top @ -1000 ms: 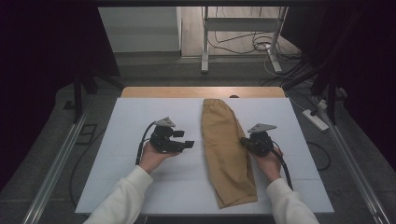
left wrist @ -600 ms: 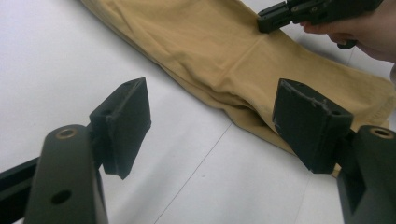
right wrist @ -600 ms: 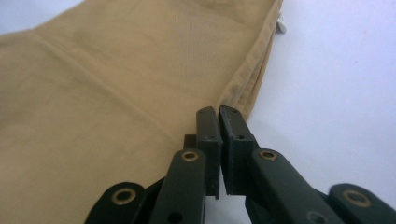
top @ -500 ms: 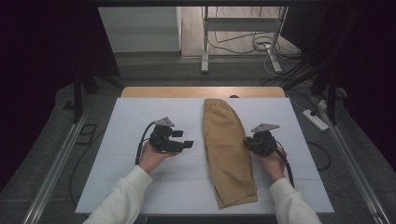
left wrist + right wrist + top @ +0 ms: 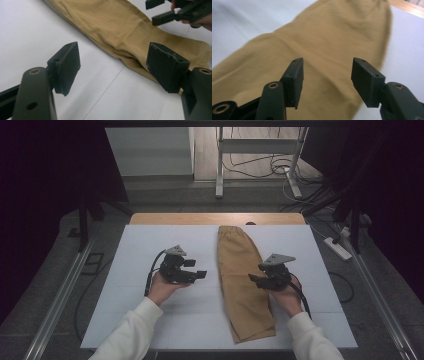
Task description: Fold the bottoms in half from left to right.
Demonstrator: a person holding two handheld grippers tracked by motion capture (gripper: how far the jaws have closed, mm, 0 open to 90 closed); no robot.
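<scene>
Two grippers are mine. My right gripper sits at the middle right of the high view, over the right edge of the folded tan trousers; its jaws have just been opening, nothing between them. My left gripper waits left of the trousers, jaws apart, not touching. Bare white table lies all around. Nothing blocks me.

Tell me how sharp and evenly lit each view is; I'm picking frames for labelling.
High view: sharp, white table bright, surroundings very dark. Left gripper view: crisp on the tan trousers and the left gripper, soft shadow under the fabric edge. Right gripper view: trousers smeared and soft, especially far end; right gripper, jaws just opening, nothing between them, stays fairly sharp.
</scene>
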